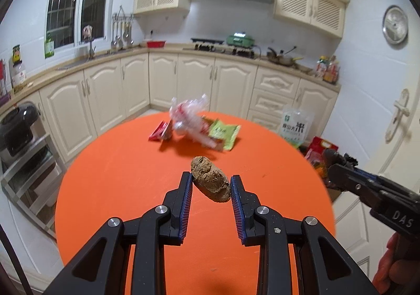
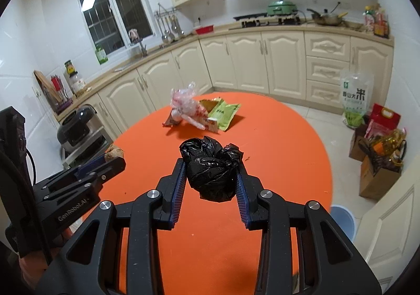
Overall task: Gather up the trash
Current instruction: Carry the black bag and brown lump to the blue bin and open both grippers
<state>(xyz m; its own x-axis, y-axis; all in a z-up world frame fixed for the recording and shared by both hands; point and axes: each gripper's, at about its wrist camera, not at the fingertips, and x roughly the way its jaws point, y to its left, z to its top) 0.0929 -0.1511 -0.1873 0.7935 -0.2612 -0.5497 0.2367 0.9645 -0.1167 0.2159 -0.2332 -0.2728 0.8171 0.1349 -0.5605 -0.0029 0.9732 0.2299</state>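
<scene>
My left gripper (image 1: 211, 179) is shut on a crumpled brown paper wad (image 1: 210, 179), held above the round orange table (image 1: 126, 184). My right gripper (image 2: 210, 166) is shut on a crumpled black plastic bag (image 2: 210, 166), also lifted over the table (image 2: 275, 150). At the table's far side lies a pile of trash: a clear crinkled plastic bag (image 1: 187, 119) (image 2: 185, 103), a red wrapper (image 1: 158, 132), and a green packet (image 1: 225, 132) (image 2: 227, 111). The right gripper (image 1: 338, 161) shows at the right edge of the left wrist view. The left gripper (image 2: 110, 154) shows at left in the right wrist view.
Cream kitchen cabinets and a counter ring the room behind the table. A metal shelf with a black cooker (image 2: 76, 127) stands left. Bags of rice and groceries (image 2: 378, 143) sit on the floor at right. A blue bin rim (image 2: 344, 219) shows below the table's right edge.
</scene>
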